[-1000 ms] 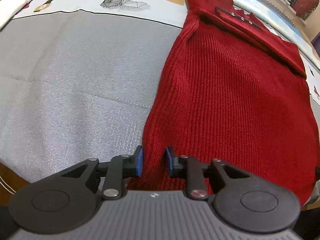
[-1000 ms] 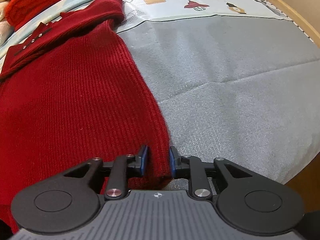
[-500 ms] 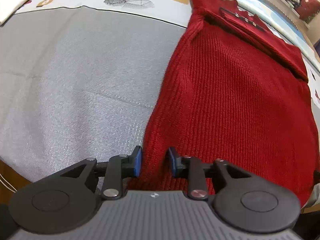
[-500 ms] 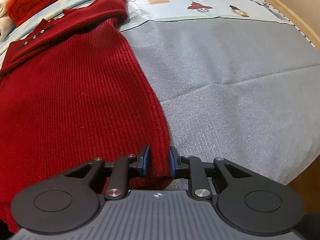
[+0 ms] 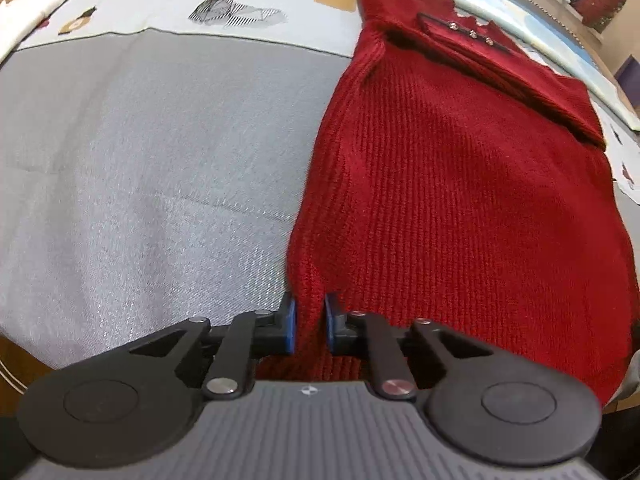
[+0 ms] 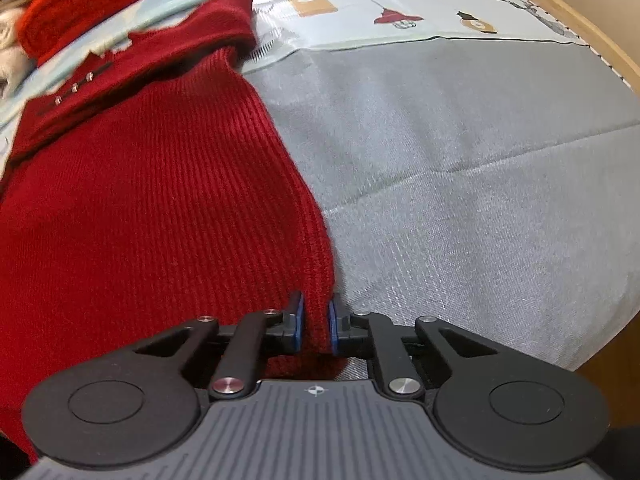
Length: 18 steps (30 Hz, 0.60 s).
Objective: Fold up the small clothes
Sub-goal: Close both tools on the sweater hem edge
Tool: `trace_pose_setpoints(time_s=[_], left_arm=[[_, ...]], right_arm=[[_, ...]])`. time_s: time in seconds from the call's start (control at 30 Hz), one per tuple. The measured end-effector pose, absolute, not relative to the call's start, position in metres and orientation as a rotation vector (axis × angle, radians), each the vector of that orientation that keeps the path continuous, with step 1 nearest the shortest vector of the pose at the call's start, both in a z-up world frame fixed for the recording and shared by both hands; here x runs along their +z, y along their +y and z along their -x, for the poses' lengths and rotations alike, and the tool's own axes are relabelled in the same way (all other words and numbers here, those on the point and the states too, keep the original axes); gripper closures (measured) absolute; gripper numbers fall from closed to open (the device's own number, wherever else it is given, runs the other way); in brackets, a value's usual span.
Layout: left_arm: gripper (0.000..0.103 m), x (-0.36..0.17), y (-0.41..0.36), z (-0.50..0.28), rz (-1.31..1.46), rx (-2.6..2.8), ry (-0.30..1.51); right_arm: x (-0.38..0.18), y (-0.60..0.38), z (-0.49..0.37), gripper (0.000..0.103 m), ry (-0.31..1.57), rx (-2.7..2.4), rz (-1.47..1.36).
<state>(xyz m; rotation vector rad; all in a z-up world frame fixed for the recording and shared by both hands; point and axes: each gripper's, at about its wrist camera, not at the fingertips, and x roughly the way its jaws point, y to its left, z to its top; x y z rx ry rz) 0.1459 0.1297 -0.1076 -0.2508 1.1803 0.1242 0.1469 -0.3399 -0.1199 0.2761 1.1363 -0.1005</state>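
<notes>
Left wrist view: my left gripper has just closed, pinching the near left edge of the red sweater lying on the grey cloth. Right wrist view: my right gripper has likewise just closed, pinching the sweater's near right edge.

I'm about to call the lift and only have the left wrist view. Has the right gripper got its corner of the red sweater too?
Observer: Yes. The right gripper is shut on the red sweater at its near corner, on the edge beside the grey cloth.
Operator: Anything near that side to snag?
Observer: The wooden table edge curves past on that side, apart from the sweater.
Operator: And beyond the collar?
Observer: A brighter red knit lies beyond it.
</notes>
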Motion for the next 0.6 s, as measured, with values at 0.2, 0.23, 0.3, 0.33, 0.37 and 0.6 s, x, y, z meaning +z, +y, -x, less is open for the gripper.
trace_pose_setpoints(time_s=[0.2,0.23,0.3,0.33,0.37,0.6], left_arm=[[0.089,-0.096,0.129,-0.140,0.277,0.093,1.127],[0.089,-0.094,0.130,-0.139,0.283,0.088,1.118],[0.089,-0.090,0.129,-0.137,0.295,0.076,1.100],[0.089,-0.088,0.129,-0.136,0.298,0.070,1.093],[0.089,-0.087,0.128,-0.136,0.299,0.065,1.087],[0.088,-0.094,0.123,-0.139,0.259,0.062,1.138]], right_arm=[[-0.104,-0.345,-0.142,0.092,1.050,-0.066,-0.337],[-0.100,-0.346,-0.141,0.092,1.033,-0.061,-0.351],[-0.094,-0.348,-0.138,0.092,0.991,-0.050,-0.369],[-0.091,-0.348,-0.137,0.092,0.974,-0.044,-0.375],[-0.089,-0.349,-0.136,0.092,0.958,-0.038,-0.379],[-0.102,-0.344,-0.140,0.091,1.030,-0.017,-0.335]])
